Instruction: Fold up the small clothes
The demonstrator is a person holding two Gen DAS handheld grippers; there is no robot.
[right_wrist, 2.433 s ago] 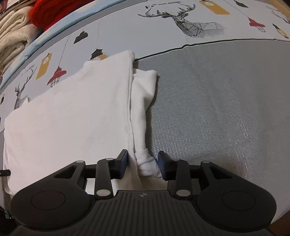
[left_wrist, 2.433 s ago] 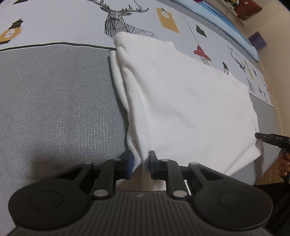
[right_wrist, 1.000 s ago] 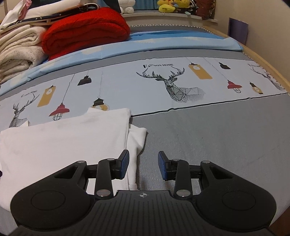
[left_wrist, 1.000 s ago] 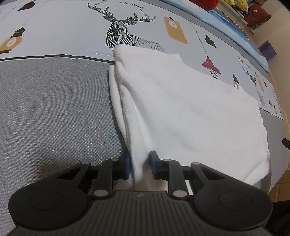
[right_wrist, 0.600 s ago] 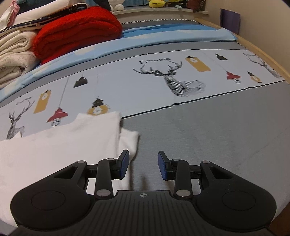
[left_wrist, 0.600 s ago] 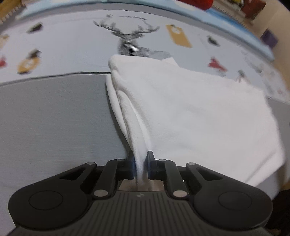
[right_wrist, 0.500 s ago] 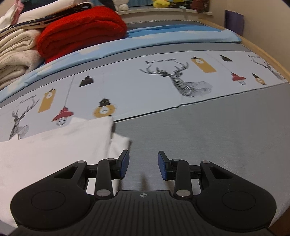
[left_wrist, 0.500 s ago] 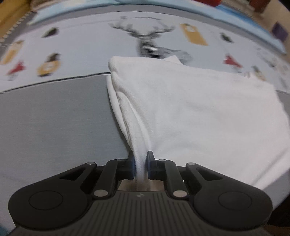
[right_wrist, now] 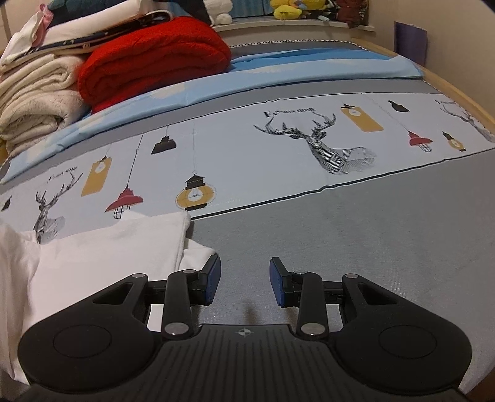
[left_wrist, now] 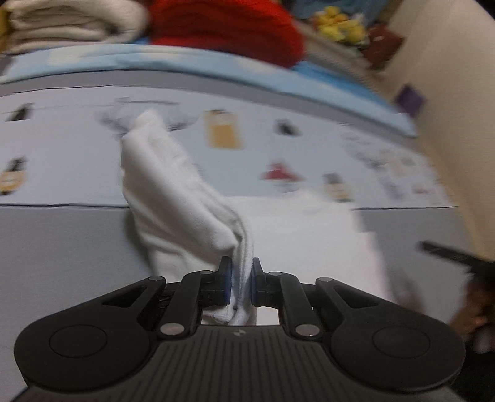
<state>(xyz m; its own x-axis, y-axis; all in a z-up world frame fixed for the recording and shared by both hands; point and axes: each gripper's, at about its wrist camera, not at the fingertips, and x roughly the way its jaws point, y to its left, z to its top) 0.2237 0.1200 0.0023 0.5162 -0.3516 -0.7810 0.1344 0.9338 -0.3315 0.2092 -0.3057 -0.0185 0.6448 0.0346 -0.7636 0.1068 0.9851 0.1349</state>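
A white garment [left_wrist: 173, 198] lies partly folded on the bed. My left gripper [left_wrist: 241, 283] is shut on its near edge and holds that side lifted off the bed, so the cloth hangs in a fold above the flat part [left_wrist: 309, 222]. The left wrist view is blurred. In the right wrist view the white garment [right_wrist: 102, 247] lies flat at the lower left. My right gripper [right_wrist: 244, 280] is open and empty, just right of the garment's corner, over grey bedding.
The bed cover [right_wrist: 386, 235] is grey near me, with a pale deer-and-lantern band behind. A red blanket [right_wrist: 154, 55] and cream folded towels [right_wrist: 34, 102] are stacked at the back left. Plush toys [right_wrist: 297, 9] sit on the headboard shelf. The bed's wooden edge [right_wrist: 458, 92] runs on the right.
My left gripper has lifted the garment's edge up and swung toward the right, raising a fold. My right gripper stays open and has shifted slightly right, off the garment.
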